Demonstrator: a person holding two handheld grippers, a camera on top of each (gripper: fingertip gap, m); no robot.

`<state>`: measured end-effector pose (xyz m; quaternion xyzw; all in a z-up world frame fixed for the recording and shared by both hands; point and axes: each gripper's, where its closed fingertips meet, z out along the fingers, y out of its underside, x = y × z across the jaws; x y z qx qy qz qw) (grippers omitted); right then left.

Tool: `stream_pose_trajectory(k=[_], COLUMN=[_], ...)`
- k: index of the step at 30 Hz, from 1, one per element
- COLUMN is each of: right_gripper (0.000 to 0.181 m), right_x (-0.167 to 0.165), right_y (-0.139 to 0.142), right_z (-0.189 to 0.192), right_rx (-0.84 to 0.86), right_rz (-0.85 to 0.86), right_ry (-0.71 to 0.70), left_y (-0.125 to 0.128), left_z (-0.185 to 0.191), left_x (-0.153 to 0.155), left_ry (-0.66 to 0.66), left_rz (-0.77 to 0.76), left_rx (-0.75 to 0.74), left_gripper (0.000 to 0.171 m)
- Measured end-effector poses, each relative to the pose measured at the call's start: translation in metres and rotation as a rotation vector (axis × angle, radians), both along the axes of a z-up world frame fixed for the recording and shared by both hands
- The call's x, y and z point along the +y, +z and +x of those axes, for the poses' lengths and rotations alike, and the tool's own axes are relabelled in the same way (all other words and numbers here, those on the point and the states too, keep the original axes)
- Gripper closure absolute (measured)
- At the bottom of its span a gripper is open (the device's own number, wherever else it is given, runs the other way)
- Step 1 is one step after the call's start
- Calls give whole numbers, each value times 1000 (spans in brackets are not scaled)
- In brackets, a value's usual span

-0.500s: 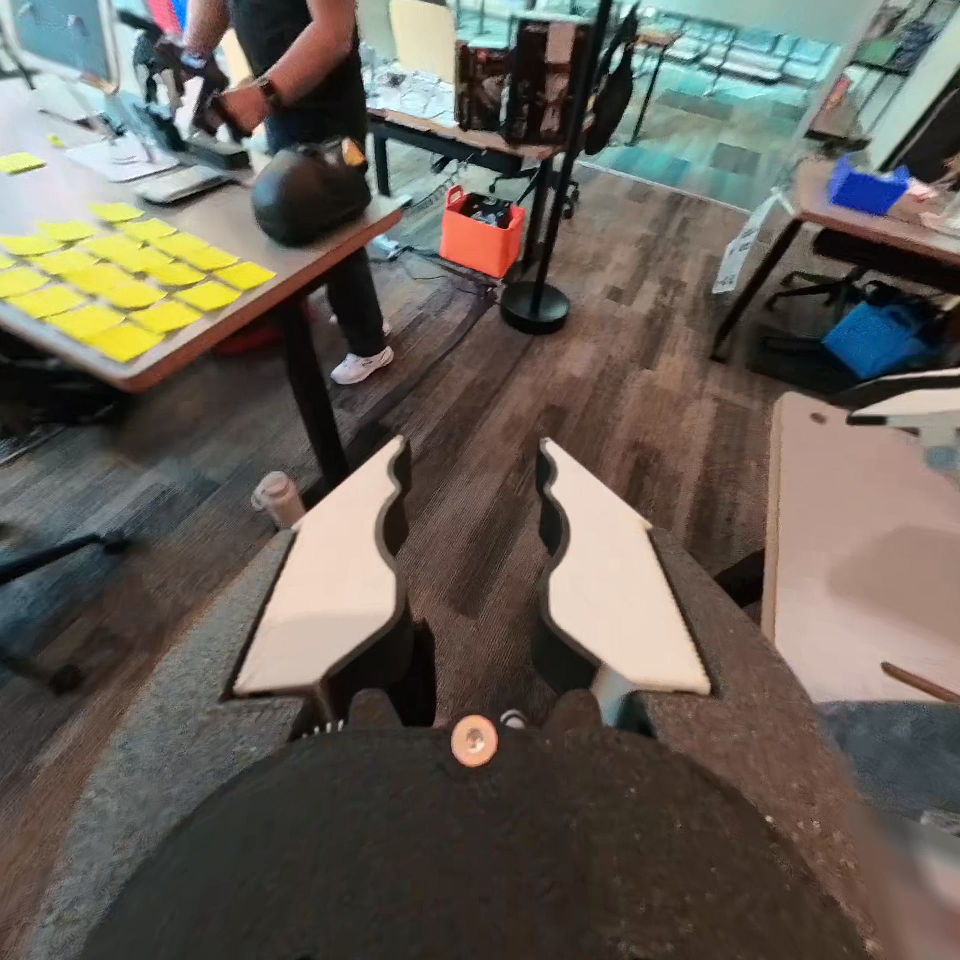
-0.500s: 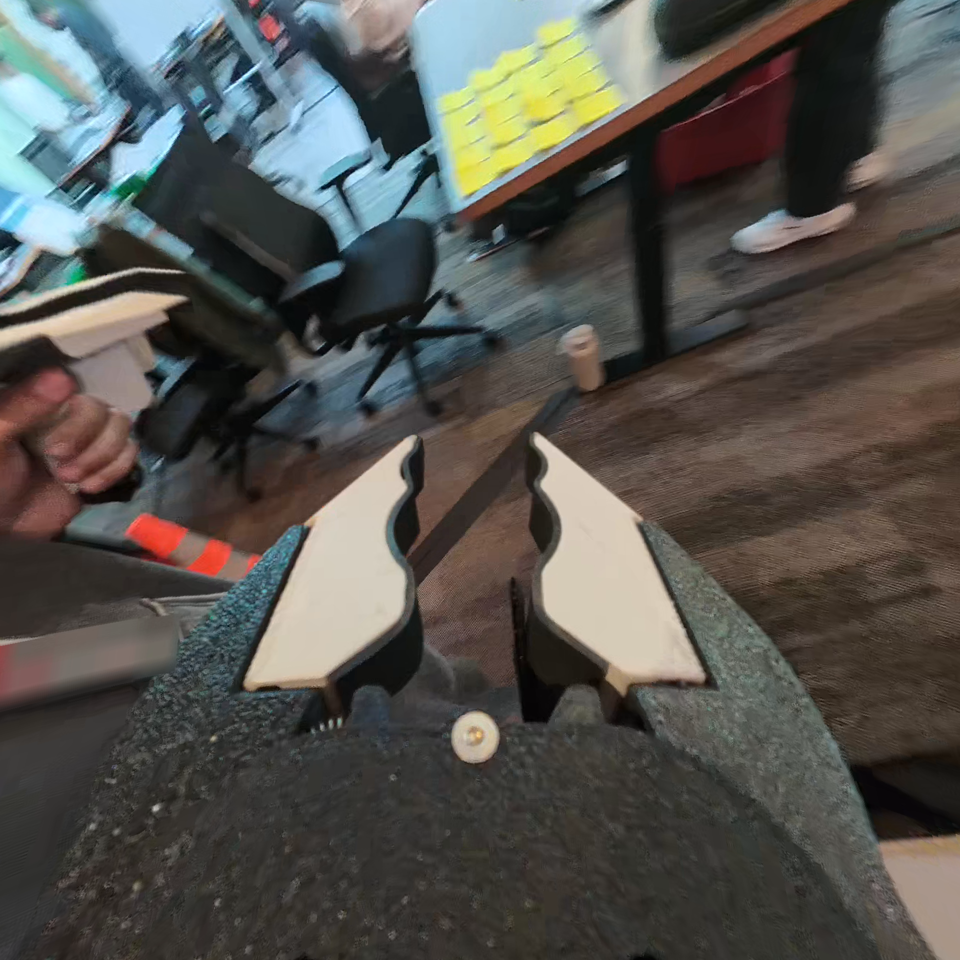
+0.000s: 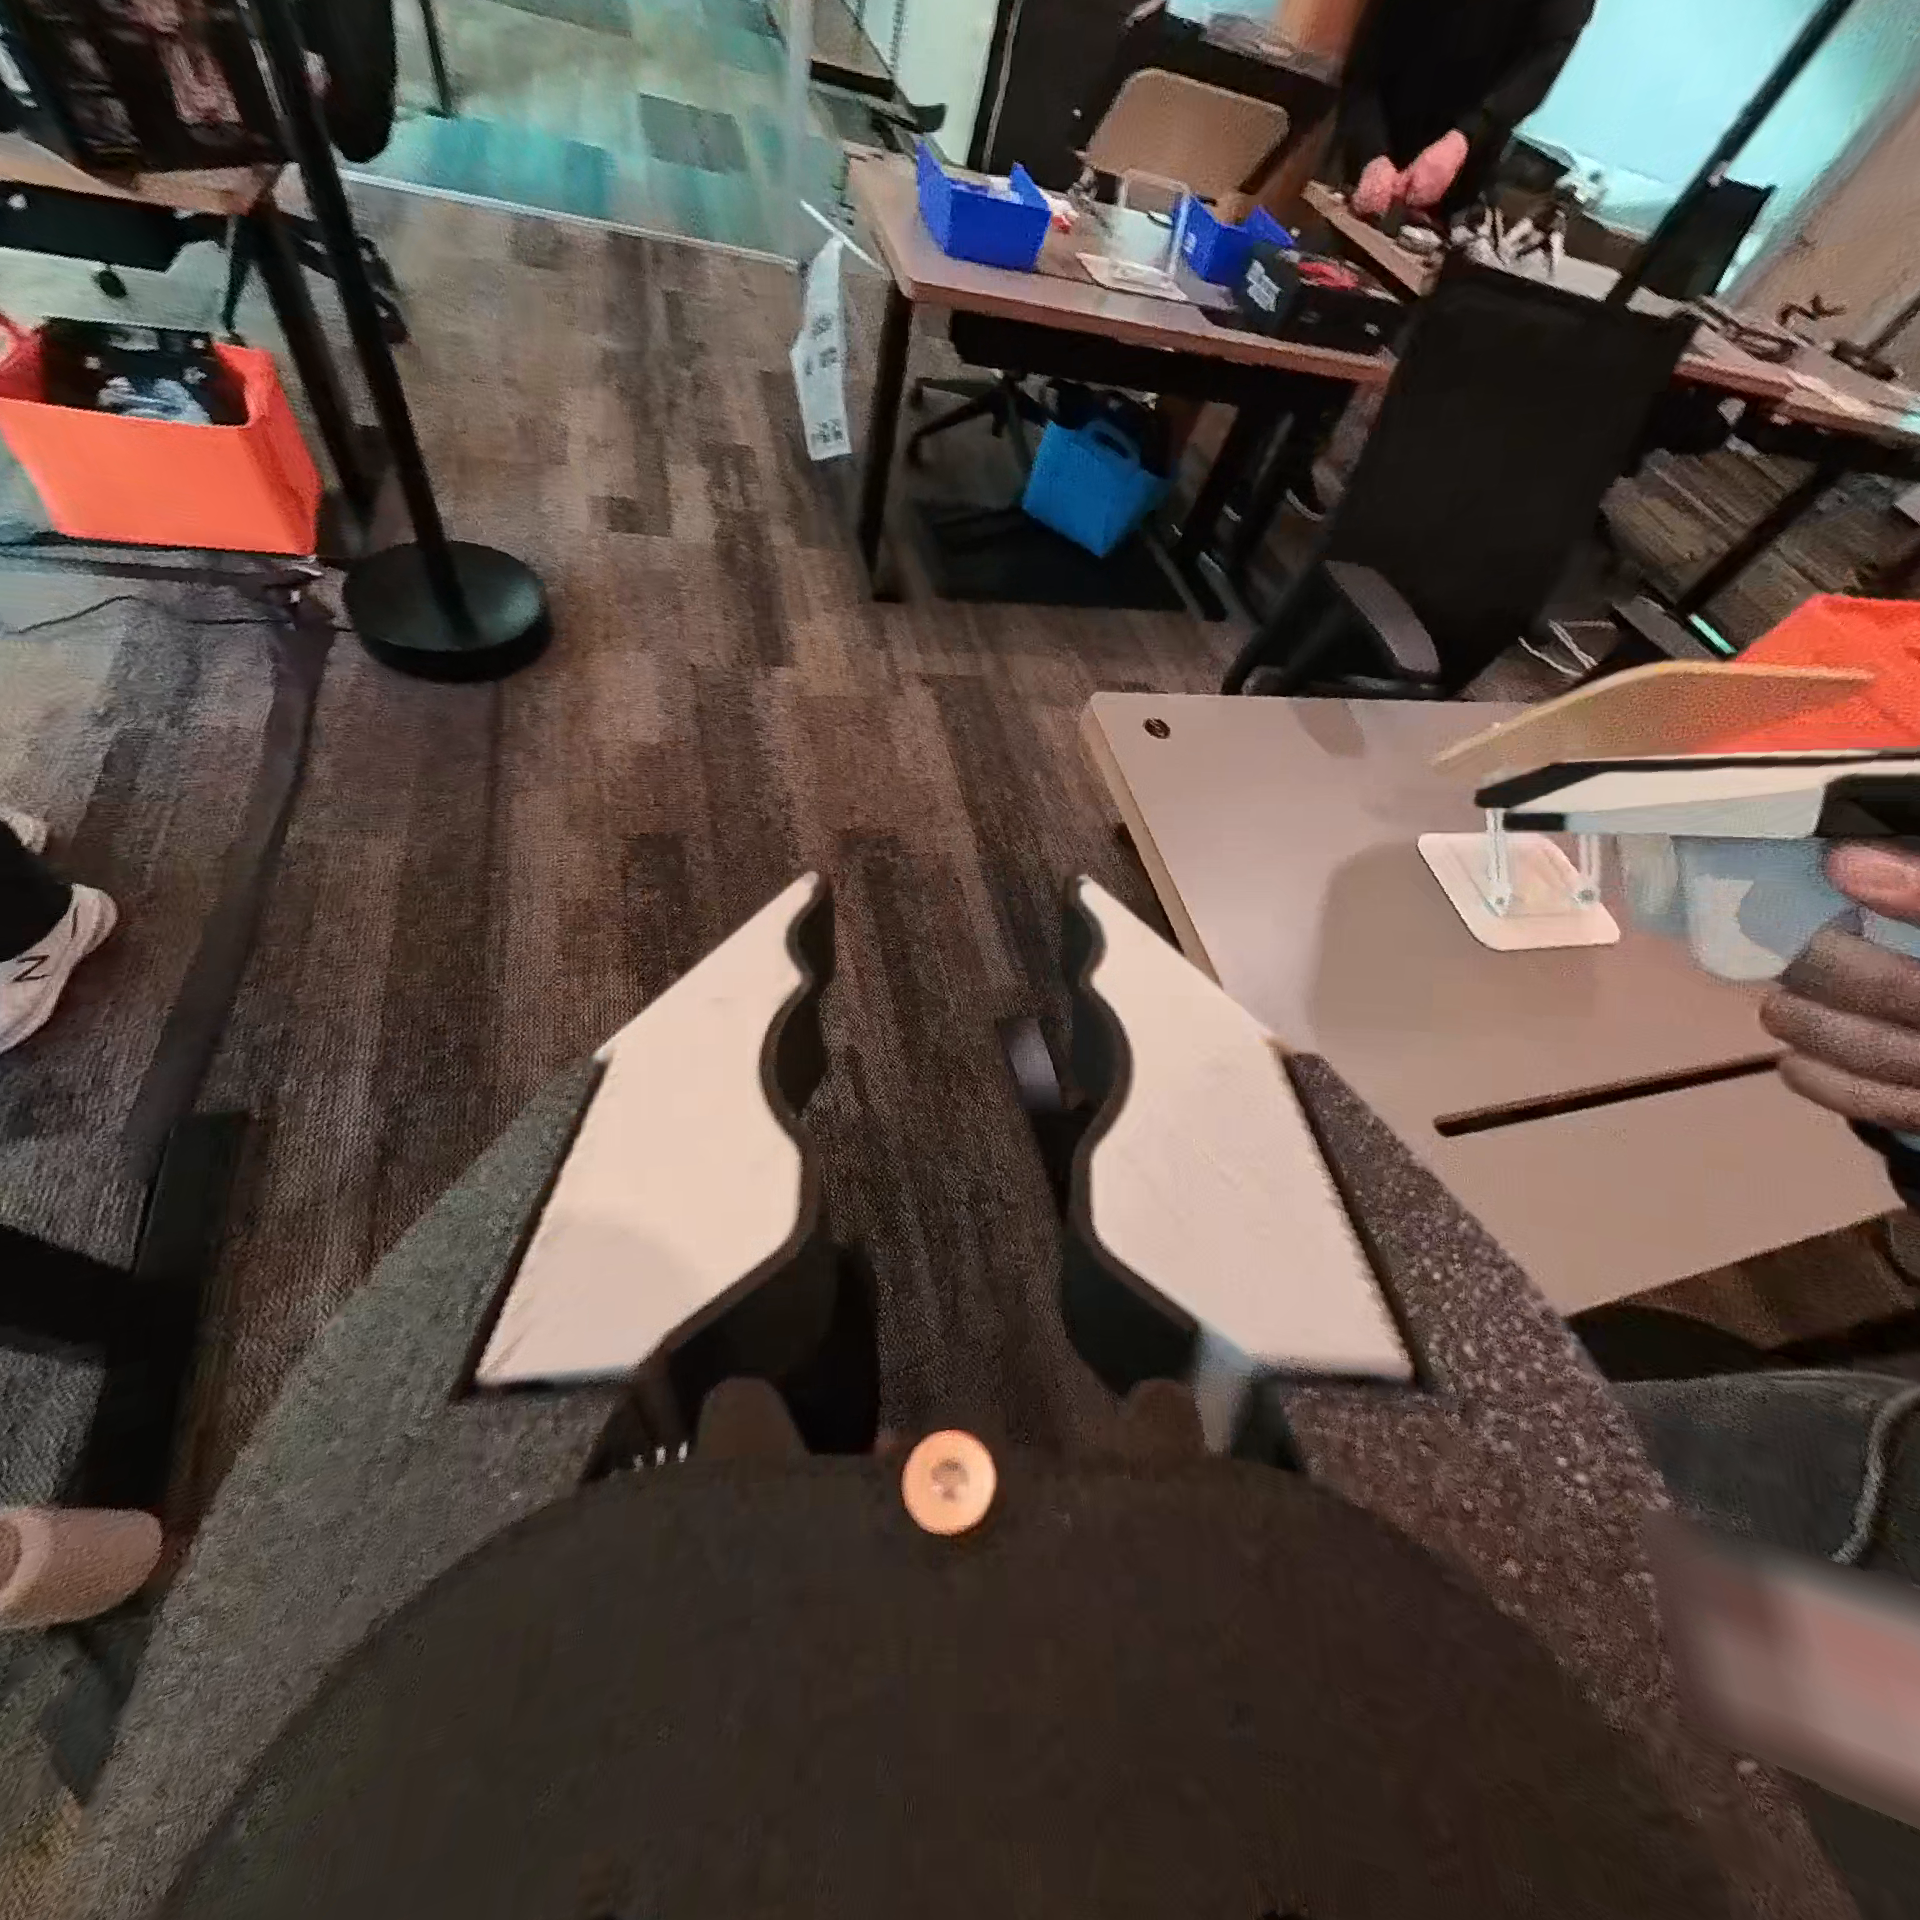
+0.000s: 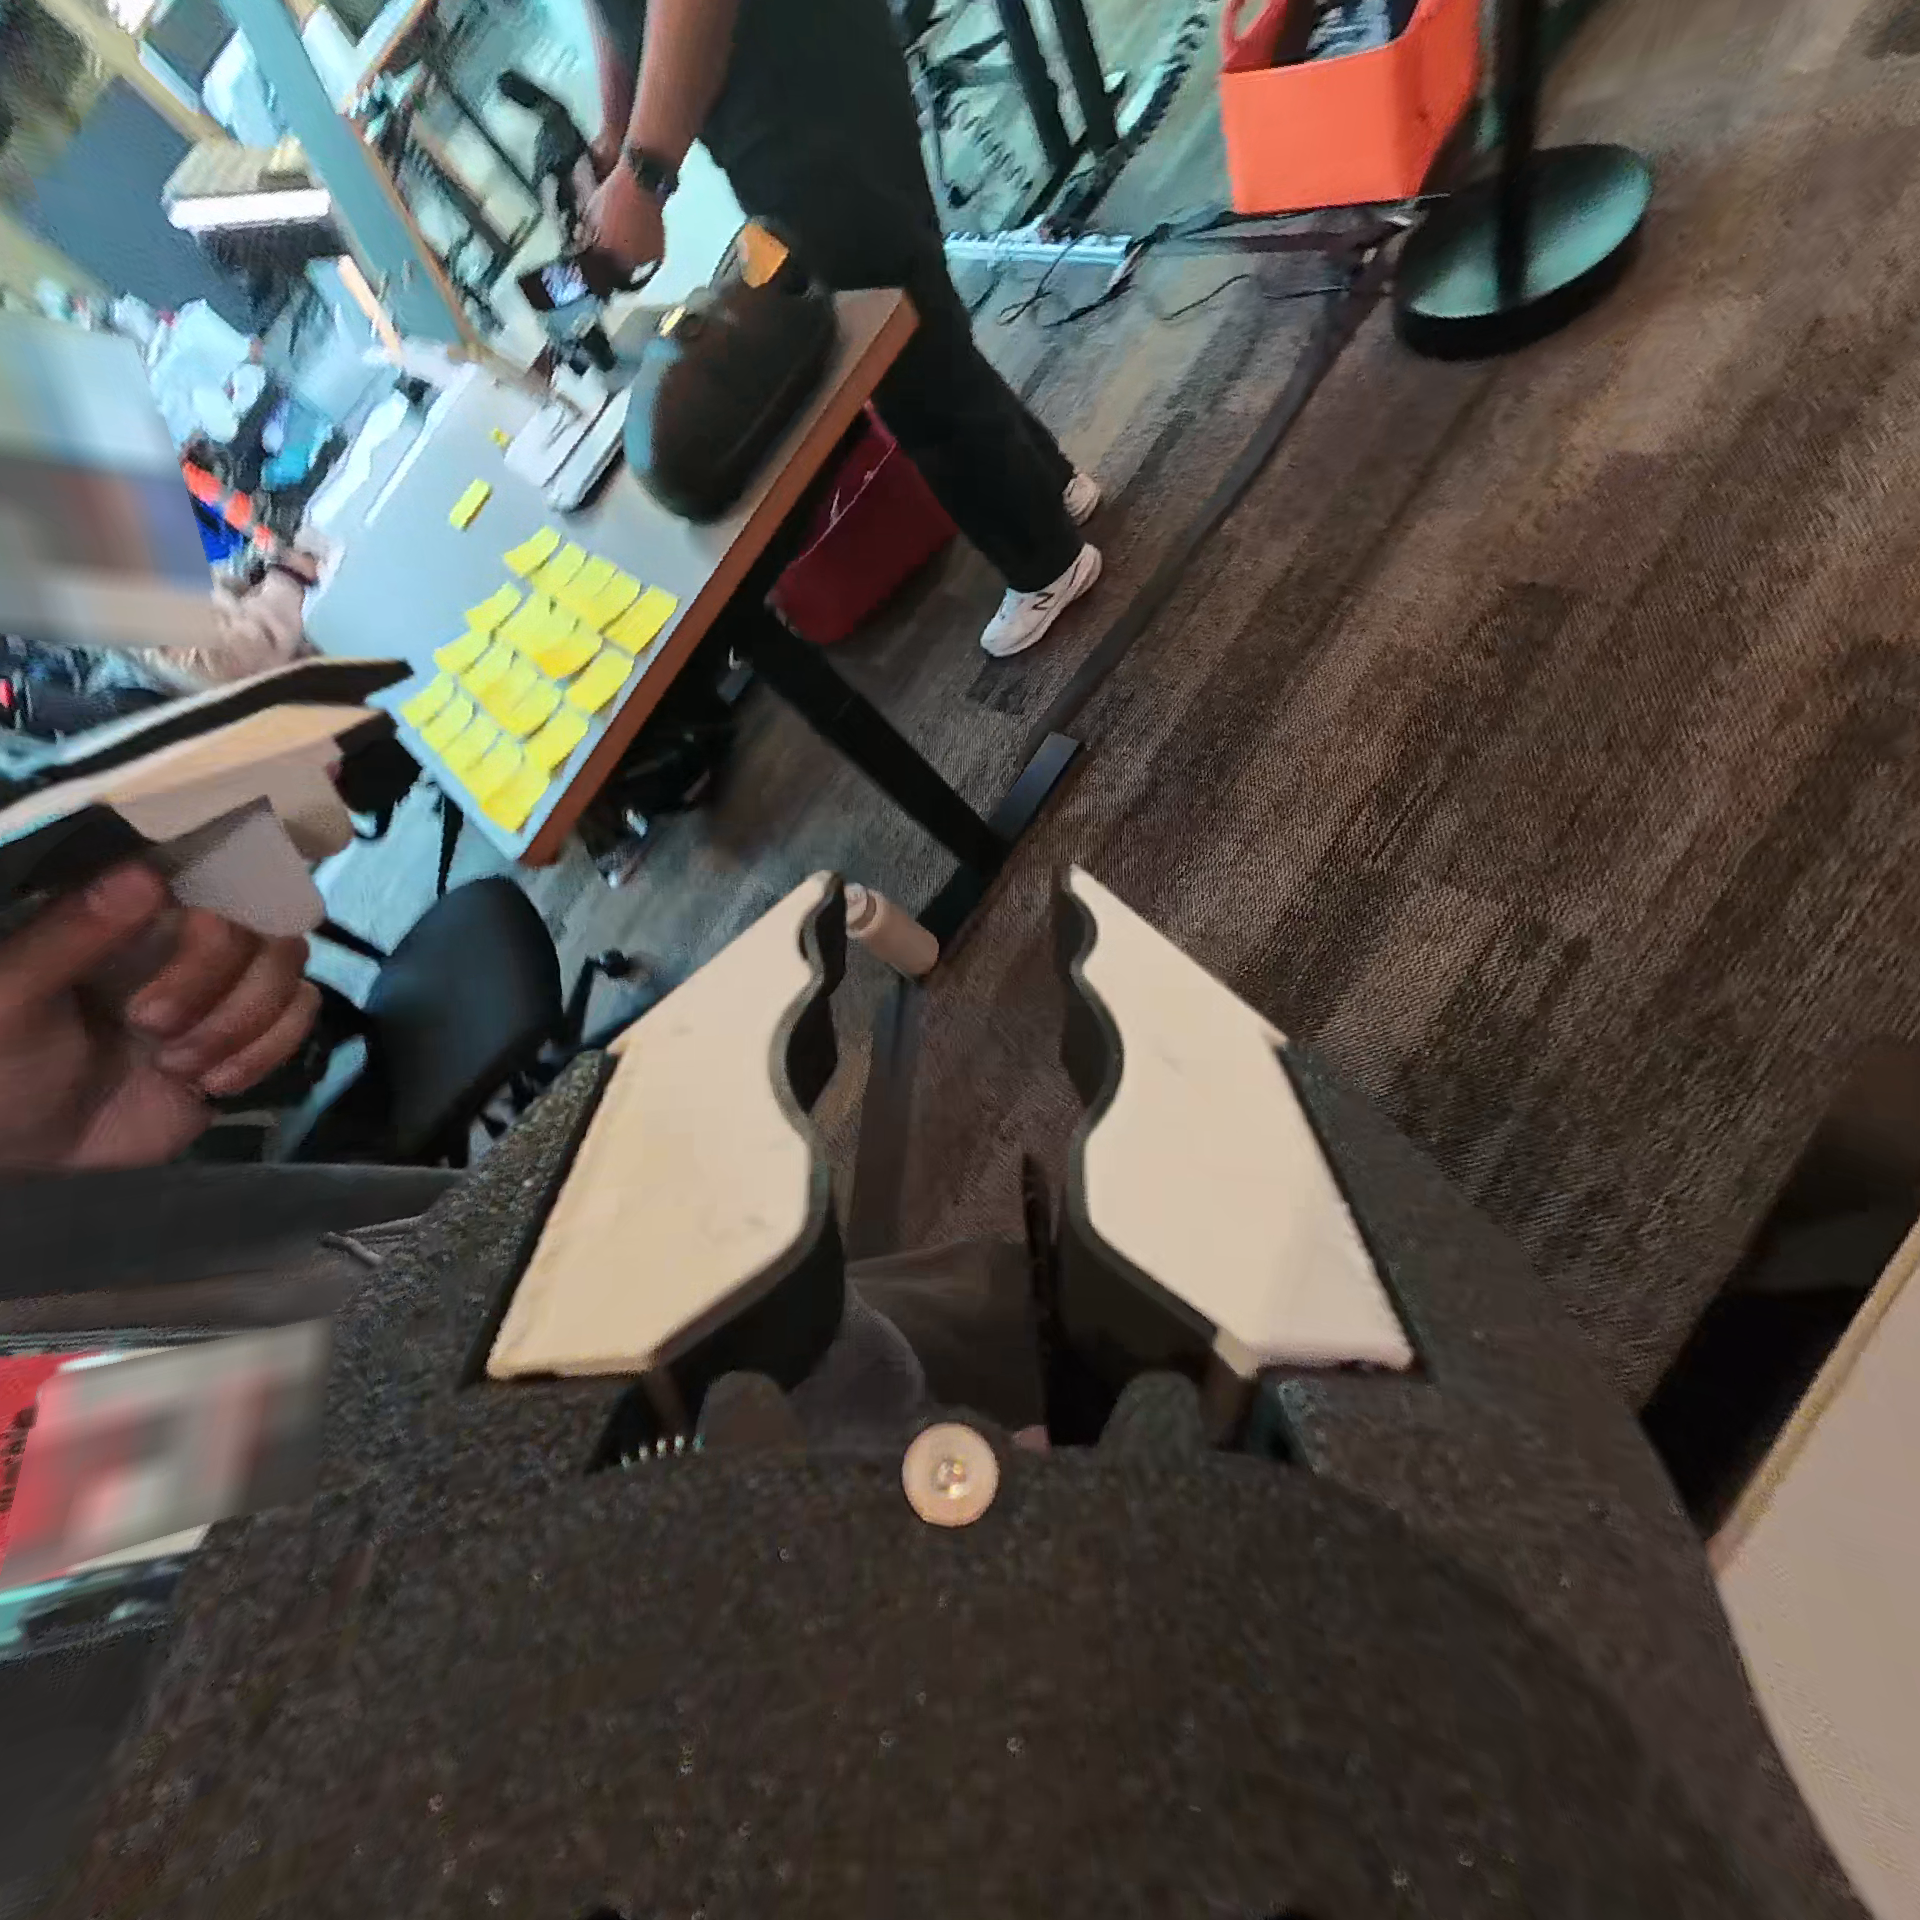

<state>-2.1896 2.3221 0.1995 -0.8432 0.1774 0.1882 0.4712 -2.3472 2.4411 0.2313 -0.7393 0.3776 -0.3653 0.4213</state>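
Note:
My left gripper [image 3: 948, 904] is open and empty, held in the air over a dark carpeted floor [image 3: 644, 790]. To its right stands a beige table [image 3: 1455, 1039] with a small clear stand on a white base [image 3: 1517, 894]. My right gripper shows at the right edge of the left wrist view [image 3: 1662, 748], held by a hand above that table. In the right wrist view my right gripper [image 4: 948, 894] is open and empty, above the floor. A small pale bottle [image 4: 894, 930] stands on the floor just beyond its fingertips. My left gripper shows at the left there [image 4: 197, 769], held by a hand.
A table with several yellow sticky notes [image 4: 540, 665] and a dark bag [image 4: 727, 395] stands ahead, a person [image 4: 883, 312] beside it. An orange bin [image 3: 156, 447], a black pole base [image 3: 447, 613], a black chair [image 4: 457, 1008] and a desk with blue bins [image 3: 977, 208] stand around.
Both grippers have swung: the left view turned right, toward the beige table and far desk. The right view tilted and now faces the sticky-note table. Both jaws stayed open.

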Motion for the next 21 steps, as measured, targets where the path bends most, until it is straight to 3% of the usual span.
stream_pose_trajectory(k=[5,10,16,21], right_gripper=[142,142,144,144], right_x=[27,36,49,80], right_y=[25,23,6,-15], right_z=[17,41,116,208], right_rx=[26,26,50,61], right_rz=[71,64,72,73], right_ry=[-211,-337,-538,-647], left_y=[6,-7,-18,-30], left_z=[18,63,163,272], left_x=[53,106,142,163], left_ry=[-197,-318,-449,-577], left_rz=[70,38,40,22], left_rx=[45,98,74,62], left_gripper=[130,131,130,131])
